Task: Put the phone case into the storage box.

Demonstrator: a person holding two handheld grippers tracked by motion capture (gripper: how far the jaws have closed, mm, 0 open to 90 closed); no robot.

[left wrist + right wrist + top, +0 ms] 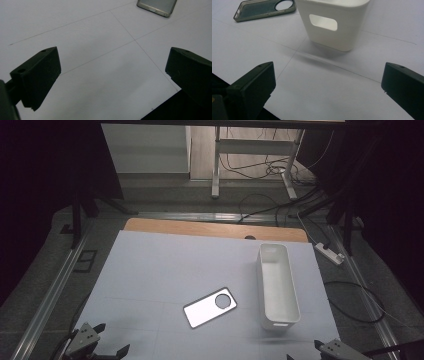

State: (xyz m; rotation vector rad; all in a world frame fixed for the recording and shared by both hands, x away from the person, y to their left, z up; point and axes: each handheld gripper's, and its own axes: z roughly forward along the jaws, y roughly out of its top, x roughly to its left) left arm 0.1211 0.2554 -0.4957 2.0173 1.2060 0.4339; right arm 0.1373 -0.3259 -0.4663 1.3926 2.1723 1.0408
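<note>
No brand, label or writing can be read on anything here. A phone case [210, 307], greyish with a round camera cut-out near one end, is laid flat on the white sheet [165, 270] that covers the wooden table [150, 226]. Just to its right, apart from it, a long white plastic bin [278, 285] is stood upright; its inside is seen to be empty, and a rounded handle slot is cut in its near end wall. The left gripper [104, 346] is held at the near left corner of the sheet, jaws spread wide with nothing between them. The right gripper [320, 351] is held at the near right corner, jaws likewise wide apart and empty, pointed toward the bin's near end. A power strip [330, 253] is lying on the floor beyond.
</note>
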